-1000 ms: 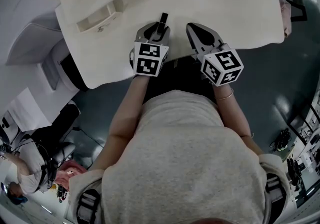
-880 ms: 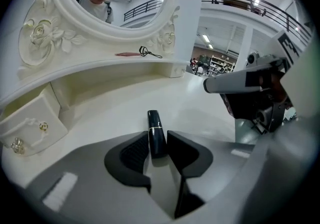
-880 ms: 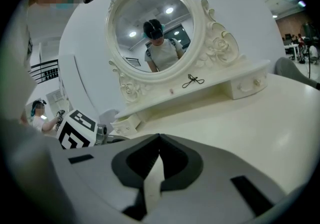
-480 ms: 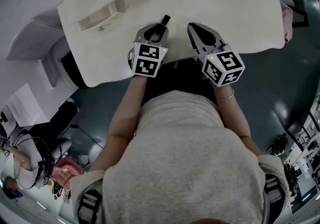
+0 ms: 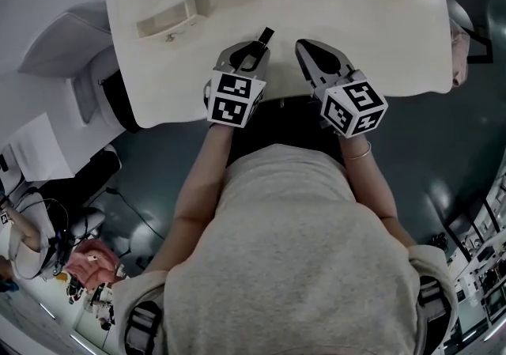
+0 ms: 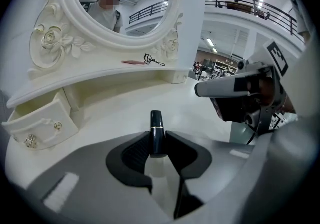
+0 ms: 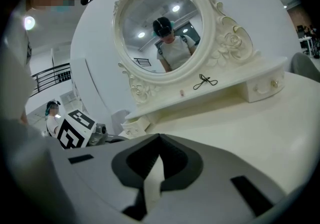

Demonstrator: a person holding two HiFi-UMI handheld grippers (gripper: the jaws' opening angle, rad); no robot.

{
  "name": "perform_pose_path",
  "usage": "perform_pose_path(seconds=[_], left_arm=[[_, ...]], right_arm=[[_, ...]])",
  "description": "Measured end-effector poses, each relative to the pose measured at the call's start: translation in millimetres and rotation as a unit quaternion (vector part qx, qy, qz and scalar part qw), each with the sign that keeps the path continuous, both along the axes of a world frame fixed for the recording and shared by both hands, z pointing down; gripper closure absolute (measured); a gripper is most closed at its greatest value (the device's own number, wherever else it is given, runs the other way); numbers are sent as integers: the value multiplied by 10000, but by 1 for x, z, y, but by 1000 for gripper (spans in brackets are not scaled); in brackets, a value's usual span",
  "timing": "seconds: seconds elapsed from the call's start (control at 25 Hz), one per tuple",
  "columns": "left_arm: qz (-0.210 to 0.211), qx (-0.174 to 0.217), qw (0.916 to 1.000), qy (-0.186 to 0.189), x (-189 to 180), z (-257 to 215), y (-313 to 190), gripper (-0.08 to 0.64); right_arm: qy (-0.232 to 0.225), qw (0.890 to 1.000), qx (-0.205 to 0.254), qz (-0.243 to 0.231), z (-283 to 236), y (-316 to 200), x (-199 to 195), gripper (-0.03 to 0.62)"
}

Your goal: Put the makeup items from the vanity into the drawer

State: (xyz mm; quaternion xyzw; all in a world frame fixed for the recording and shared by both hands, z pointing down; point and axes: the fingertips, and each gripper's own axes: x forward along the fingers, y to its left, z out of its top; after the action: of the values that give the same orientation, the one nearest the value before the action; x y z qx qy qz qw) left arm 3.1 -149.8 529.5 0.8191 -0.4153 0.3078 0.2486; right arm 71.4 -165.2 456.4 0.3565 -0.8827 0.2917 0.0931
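Below the carved white oval mirror (image 6: 125, 3) spreads the smooth cream worktop (image 5: 371, 29) of the vanity, bare apart from the two grippers over its front edge. Down and to the left of the mirror, under its shelf, a small white drawer with round knobs (image 6: 42, 123) stands pulled open; no view shows whether anything lies inside it.

In front of the mirror and a little left of its centre, the left gripper (image 5: 254, 49) has its fingers clamped on a slim black tube with a thin gold band (image 6: 156, 125), probably a lipstick, which stands upright above the worktop. To the right of that, also before the mirror, the right gripper (image 7: 159, 143) has its fingers together with nothing between them.

On the shelf right under the mirror lie a black wire eyelash curler (image 6: 150, 59) and, just beside it, a thin pink item (image 6: 132, 62) too small to identify.

By my reading the task is at an early stage: one item is gripped but not yet in the drawer, and at least those two on the shelf remain to be moved.
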Motion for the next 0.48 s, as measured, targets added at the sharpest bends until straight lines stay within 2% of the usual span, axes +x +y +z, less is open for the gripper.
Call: perform_pose_path(seconds=[0.24, 0.48], left_arm=[[-188, 288, 9994, 13, -15, -16, -3, 456], [-479, 527, 9975, -32, -56, -31, -11, 456]], right_arm=[[14, 9996, 131, -237, -5, -3, -12, 584], [45, 9993, 237, -290, -13, -11, -37, 584]])
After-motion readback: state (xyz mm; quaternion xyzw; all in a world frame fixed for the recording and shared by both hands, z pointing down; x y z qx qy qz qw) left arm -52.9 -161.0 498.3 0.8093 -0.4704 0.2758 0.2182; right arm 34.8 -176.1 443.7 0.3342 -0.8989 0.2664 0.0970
